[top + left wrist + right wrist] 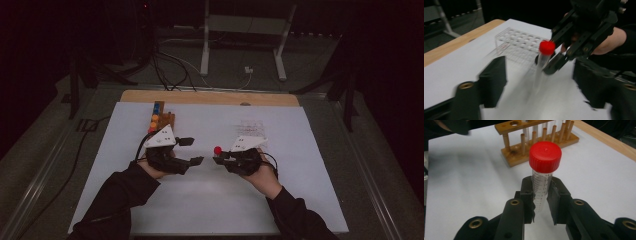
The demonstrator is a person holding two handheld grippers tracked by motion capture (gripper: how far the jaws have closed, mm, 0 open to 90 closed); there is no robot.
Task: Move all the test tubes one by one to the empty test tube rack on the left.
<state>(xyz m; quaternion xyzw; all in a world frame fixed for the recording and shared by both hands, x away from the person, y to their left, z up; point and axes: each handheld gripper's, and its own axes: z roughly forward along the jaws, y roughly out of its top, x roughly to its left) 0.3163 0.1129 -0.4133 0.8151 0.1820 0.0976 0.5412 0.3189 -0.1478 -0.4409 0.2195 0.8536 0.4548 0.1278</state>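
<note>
On the white sheet [210,200] that covers my wooden table [210,97] I see a wooden tube rack [539,143] with upright pegs standing near the far left part, coloured caps [155,118] showing along it from above. Over to the far right lies a clear plastic rack [520,43] with rows of round holes, well apart from the wooden one. Beyond the table's far edge, cables [170,70] trail across the grey floor by the white legs of a stand [242,40]

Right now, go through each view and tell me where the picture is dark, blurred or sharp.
High view: dim overall, room behind nearly black, only the white table sheet reads bright. Left gripper view: motion blur smears the clear tube under its red cap and the clear rack behind it. Right gripper view: evenly lit and sharp, graduation marks legible on the tube, wooden rack slightly soft.
</note>
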